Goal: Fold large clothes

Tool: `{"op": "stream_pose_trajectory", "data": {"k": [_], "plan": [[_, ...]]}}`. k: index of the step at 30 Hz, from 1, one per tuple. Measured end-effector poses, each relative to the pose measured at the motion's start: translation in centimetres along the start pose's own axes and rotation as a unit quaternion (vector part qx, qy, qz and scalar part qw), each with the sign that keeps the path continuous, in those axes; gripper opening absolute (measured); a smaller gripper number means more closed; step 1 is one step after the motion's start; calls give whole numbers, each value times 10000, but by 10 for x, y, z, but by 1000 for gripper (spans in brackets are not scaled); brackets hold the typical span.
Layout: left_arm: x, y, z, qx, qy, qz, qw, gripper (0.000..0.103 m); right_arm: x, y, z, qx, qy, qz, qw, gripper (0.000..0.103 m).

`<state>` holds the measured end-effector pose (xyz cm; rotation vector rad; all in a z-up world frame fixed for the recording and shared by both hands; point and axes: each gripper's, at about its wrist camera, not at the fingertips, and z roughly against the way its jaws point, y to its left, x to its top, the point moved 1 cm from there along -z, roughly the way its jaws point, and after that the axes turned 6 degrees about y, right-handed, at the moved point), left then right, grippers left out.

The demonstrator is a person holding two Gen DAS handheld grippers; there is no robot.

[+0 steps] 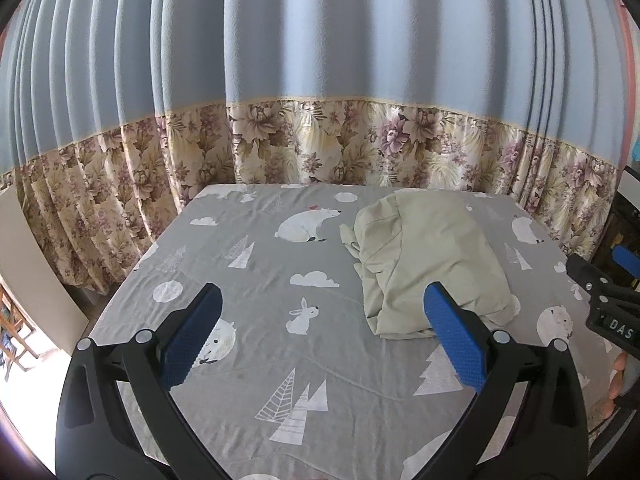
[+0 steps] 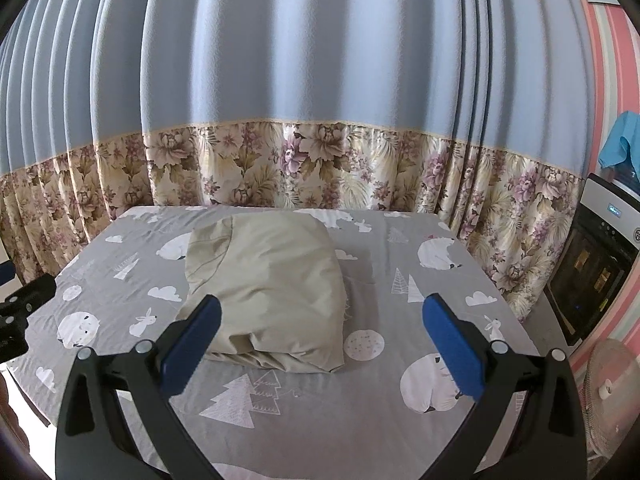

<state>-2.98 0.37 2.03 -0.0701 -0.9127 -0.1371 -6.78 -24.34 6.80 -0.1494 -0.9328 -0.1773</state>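
A pale green garment (image 1: pixel 424 260) lies folded into a thick bundle on the grey animal-print sheet (image 1: pixel 280 260); it also shows in the right wrist view (image 2: pixel 272 280), just ahead and left of centre. My left gripper (image 1: pixel 322 304) is open and empty, held above the sheet to the left of the bundle. My right gripper (image 2: pixel 322 312) is open and empty, held above the sheet just in front of the bundle. The right gripper's body (image 1: pixel 604 300) shows at the right edge of the left wrist view.
A blue curtain with a floral lower band (image 2: pixel 320 168) hangs behind the table. A black-and-white appliance (image 2: pixel 596 264) and a fan (image 2: pixel 608 392) stand at the right. The sheet's left edge (image 1: pixel 132 276) drops off toward the floor.
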Motion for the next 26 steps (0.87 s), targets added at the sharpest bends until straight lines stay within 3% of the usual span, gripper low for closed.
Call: {"op": "stream_pose_trajectory", "data": {"k": [6,26], "plan": [[0,-3,4,-204,-33,-101,9997,100,-1,2,-3,-20,24,-6,10000,101],[1,0,7,177,-84,-65,9998,100,-5,6,-8,-26,71,68,9999,101]]}}
